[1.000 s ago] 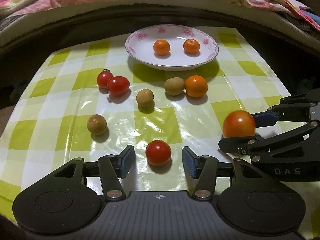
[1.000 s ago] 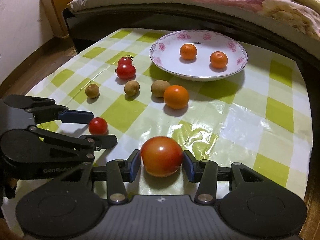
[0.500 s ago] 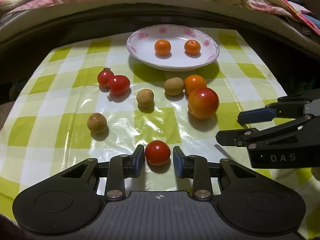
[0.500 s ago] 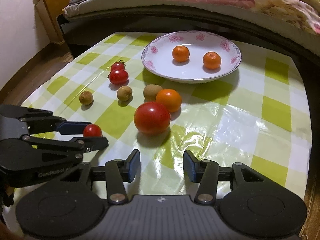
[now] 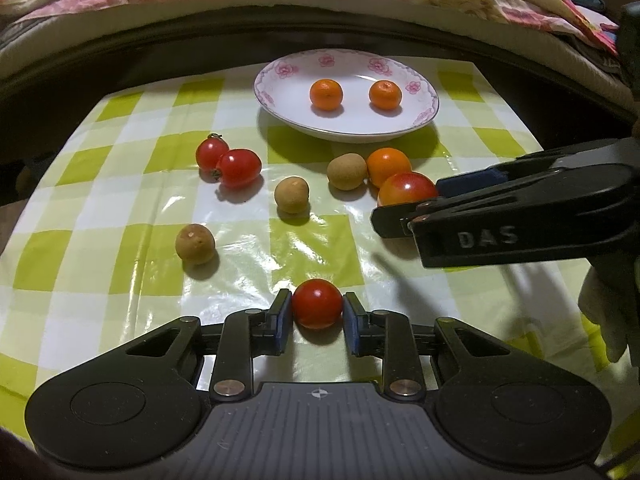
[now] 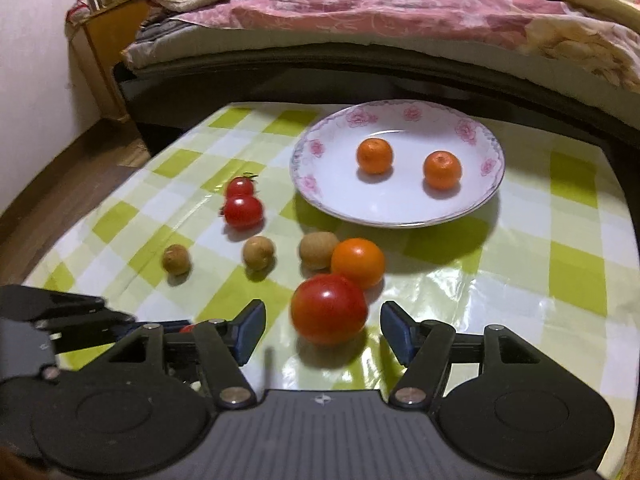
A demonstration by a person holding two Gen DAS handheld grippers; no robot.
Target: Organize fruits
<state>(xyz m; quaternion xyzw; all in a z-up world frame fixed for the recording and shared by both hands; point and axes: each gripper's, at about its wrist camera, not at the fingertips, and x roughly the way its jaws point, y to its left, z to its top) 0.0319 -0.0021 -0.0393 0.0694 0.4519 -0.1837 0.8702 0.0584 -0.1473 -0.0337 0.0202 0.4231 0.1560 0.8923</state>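
Note:
My left gripper (image 5: 316, 316) is shut on a small red tomato (image 5: 317, 303) on the checked cloth. My right gripper (image 6: 322, 330) is open, its pads on either side of a large red tomato (image 6: 329, 308) without touching it; this tomato also shows in the left wrist view (image 5: 406, 188). The large tomato rests against an orange (image 6: 358, 262). A white flowered plate (image 6: 332, 196) at the back holds two small oranges (image 6: 375, 155) (image 6: 442, 169). Two more red tomatoes (image 6: 243, 210) and three brown fruits (image 6: 176, 259) (image 6: 259, 253) (image 6: 318, 249) lie in between.
The green and white checked cloth (image 5: 120, 208) covers a low table. A bed with a pink quilt (image 6: 400, 12) runs along the far side. A wooden nightstand (image 6: 108, 40) and wood floor are at the left. The right gripper body (image 5: 520, 216) reaches in from the right.
My left gripper closed onto the small red tomato. My right gripper let go of the large tomato, which rolled forward against the orange, then moved up so its open pads flank it.

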